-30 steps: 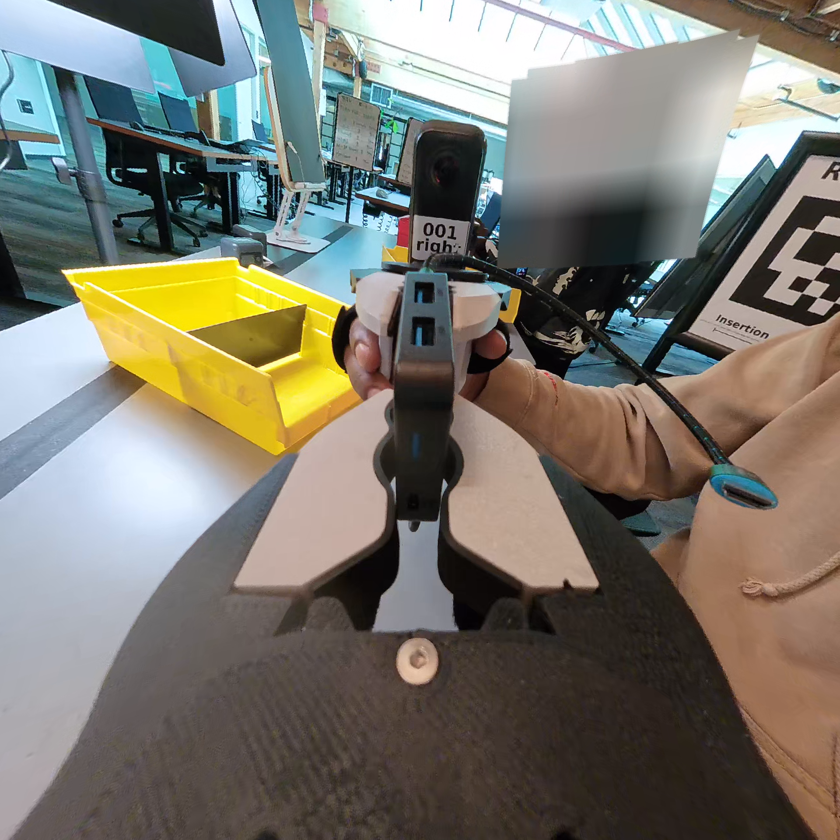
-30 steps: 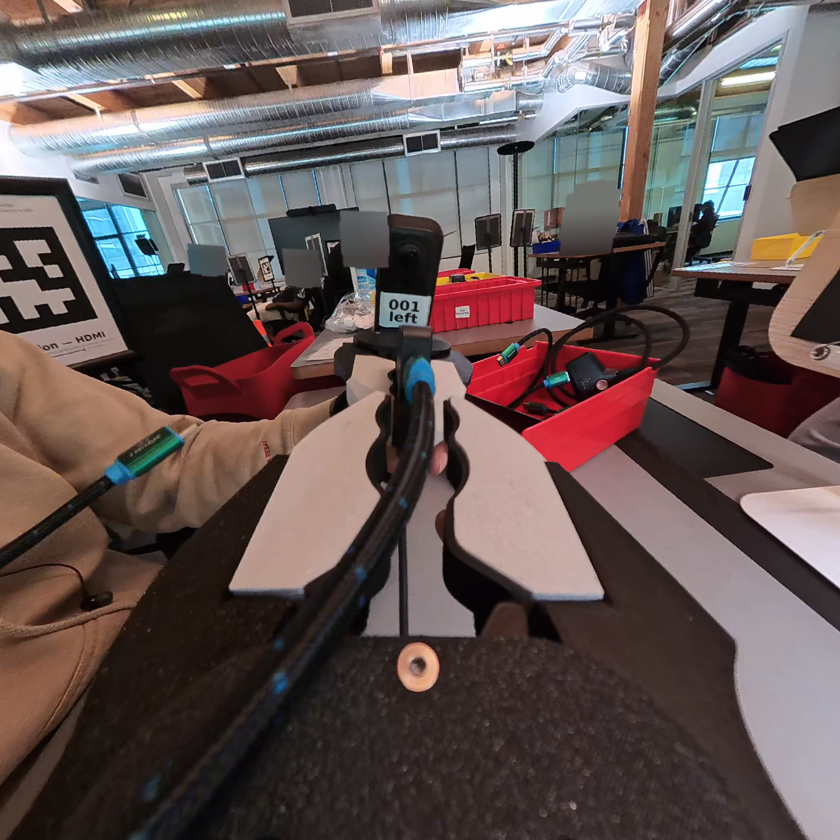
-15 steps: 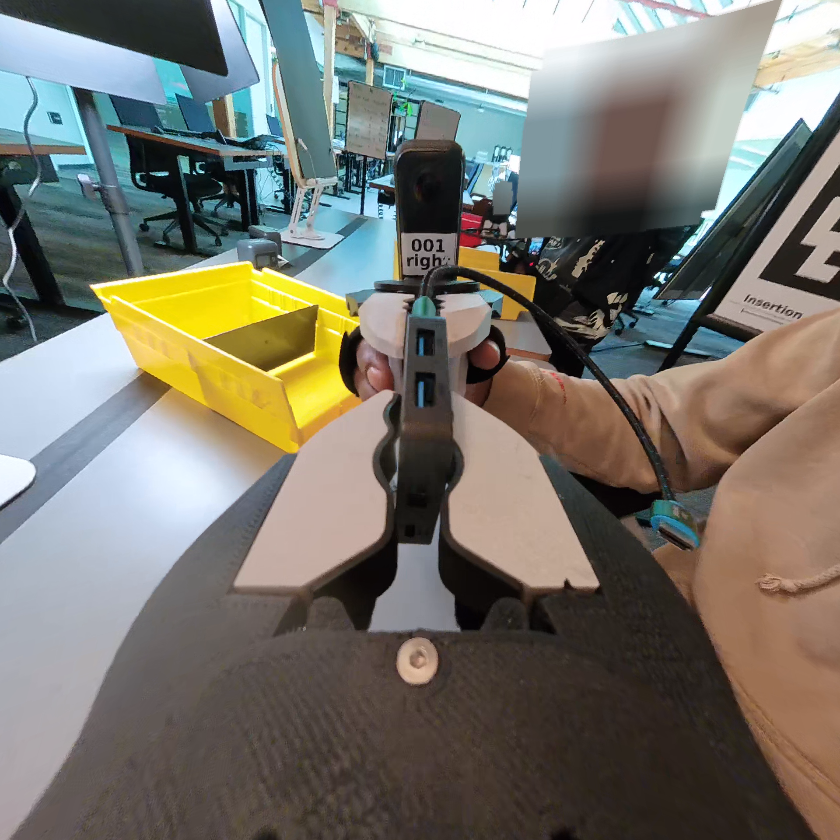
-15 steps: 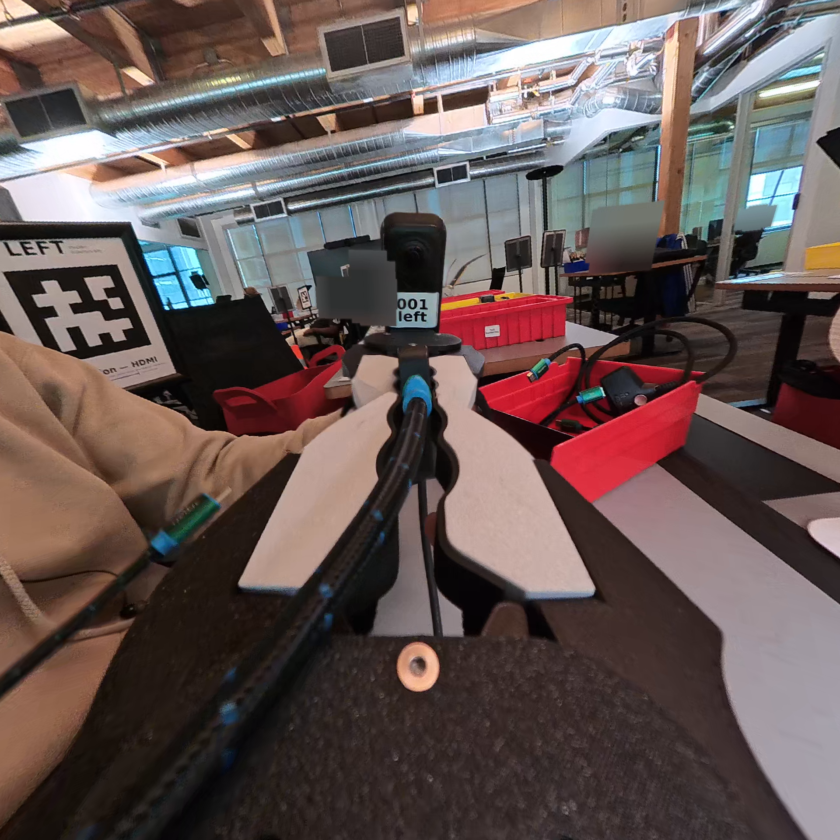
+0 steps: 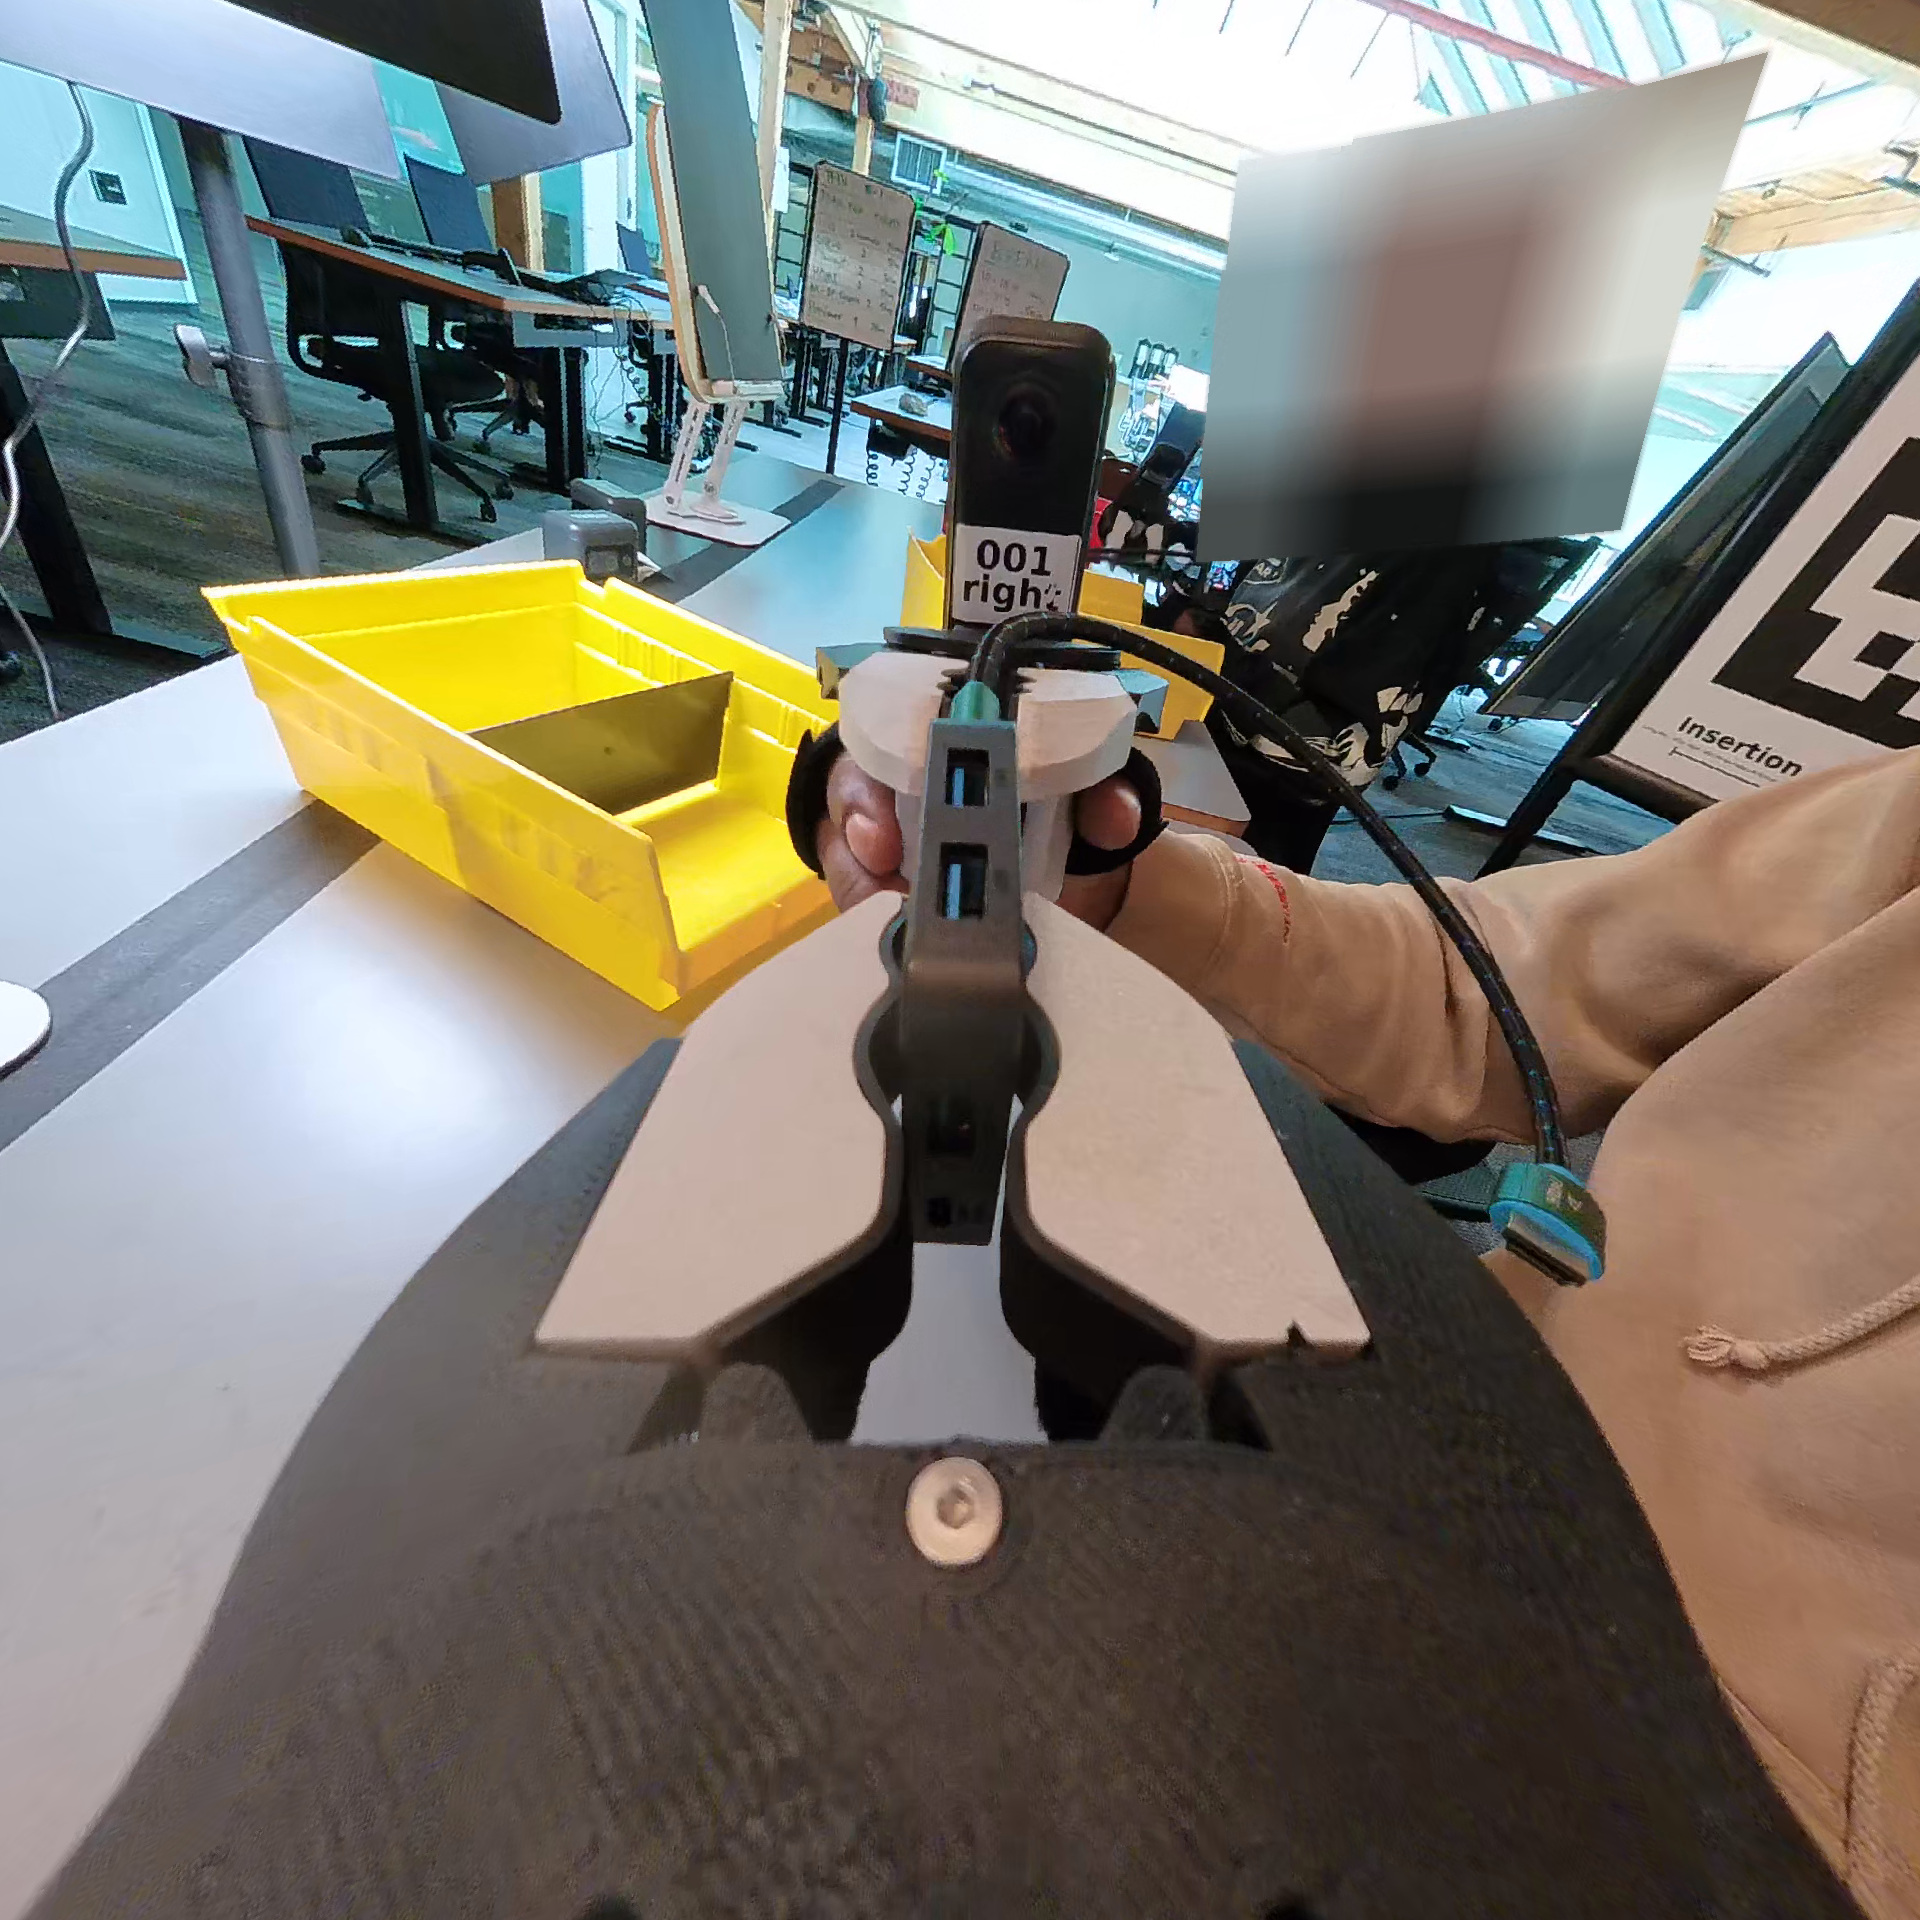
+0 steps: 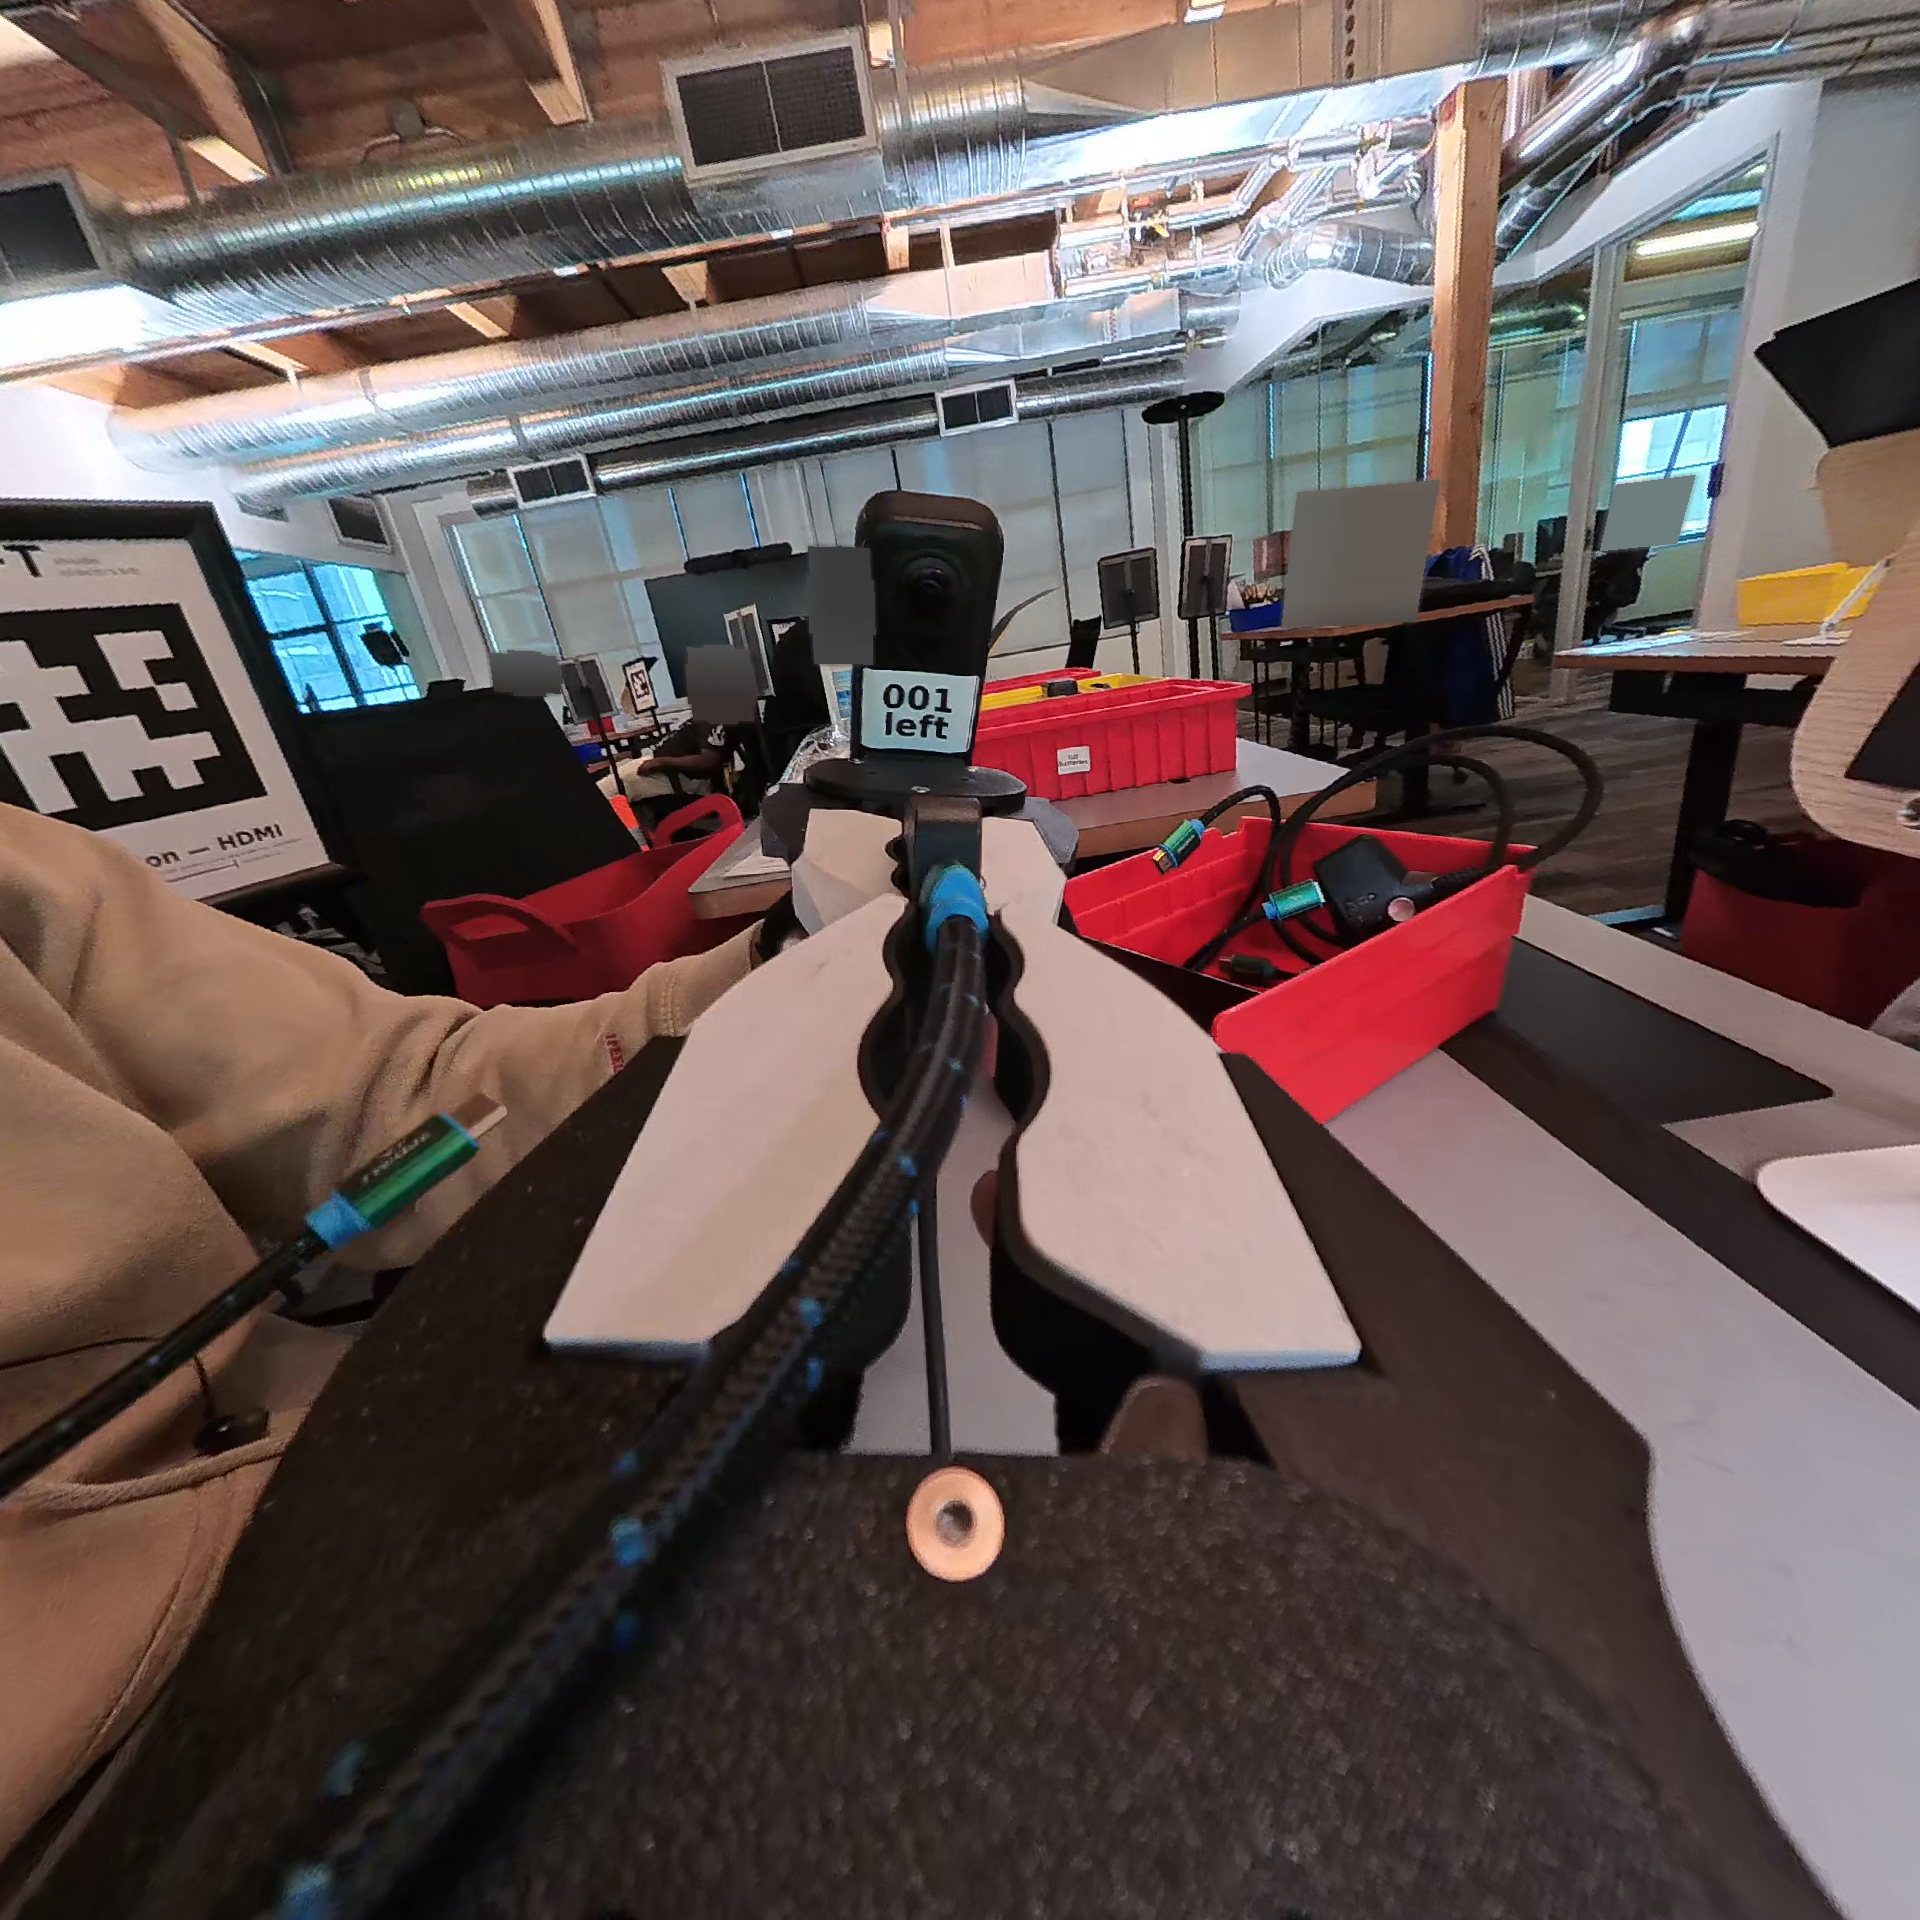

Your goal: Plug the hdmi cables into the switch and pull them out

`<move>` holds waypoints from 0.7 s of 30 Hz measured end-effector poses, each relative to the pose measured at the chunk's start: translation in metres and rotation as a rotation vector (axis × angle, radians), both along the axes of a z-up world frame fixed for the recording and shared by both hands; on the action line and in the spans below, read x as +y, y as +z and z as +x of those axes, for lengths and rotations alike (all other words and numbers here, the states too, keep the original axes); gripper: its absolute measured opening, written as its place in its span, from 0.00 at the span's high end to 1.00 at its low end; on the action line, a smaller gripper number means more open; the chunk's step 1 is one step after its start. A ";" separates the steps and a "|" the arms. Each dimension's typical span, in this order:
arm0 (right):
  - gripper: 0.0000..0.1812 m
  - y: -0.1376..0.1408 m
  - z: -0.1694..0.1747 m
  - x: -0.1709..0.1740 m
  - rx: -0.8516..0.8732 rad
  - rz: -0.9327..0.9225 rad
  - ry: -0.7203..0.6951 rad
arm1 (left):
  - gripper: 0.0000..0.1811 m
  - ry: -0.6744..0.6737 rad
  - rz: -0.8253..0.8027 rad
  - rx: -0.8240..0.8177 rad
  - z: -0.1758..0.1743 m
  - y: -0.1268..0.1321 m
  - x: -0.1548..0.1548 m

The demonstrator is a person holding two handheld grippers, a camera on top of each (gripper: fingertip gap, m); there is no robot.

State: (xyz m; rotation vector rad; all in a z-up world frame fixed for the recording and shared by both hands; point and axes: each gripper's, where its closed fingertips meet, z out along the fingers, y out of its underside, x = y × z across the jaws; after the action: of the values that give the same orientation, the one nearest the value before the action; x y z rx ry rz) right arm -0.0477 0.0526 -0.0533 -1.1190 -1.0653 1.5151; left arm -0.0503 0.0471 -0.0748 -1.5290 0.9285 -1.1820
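HDMI cable (image 6: 914,1049), stiff and braided, is pinched just behind its blue plug (image 6: 951,894) by the right gripper (image 6: 951,1039). That plug meets the slim grey switch (image 5: 961,935), rigid and light, clamped upright in the left gripper (image 5: 956,1039) above the table's near edge. How deep the plug sits is hidden. Best held by the plug's shell.

A white printed label (image 5: 1013,577) is sitting on the black camera stick (image 5: 1029,436) facing each wrist view. A black-framed white marker sign (image 6: 125,707) is carrying a printed caption. A green metal cable plug (image 6: 410,1153) is bearing fine print, too small to read.
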 end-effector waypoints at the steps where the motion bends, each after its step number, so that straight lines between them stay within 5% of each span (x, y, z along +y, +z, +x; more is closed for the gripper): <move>1: 0.94 0.001 0.000 0.000 0.003 0.002 -0.001 | 0.92 -0.001 0.001 -0.004 0.000 0.001 0.000; 21: 0.94 0.029 0.023 -0.017 0.054 0.154 0.053 | 0.92 0.025 0.106 -0.014 0.018 0.037 -0.013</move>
State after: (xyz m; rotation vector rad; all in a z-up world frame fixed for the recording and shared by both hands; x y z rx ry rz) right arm -0.0248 0.0353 -0.0239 -0.9454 -1.1622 1.4689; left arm -0.0327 0.0337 -0.0374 -1.4421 0.9455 -1.1071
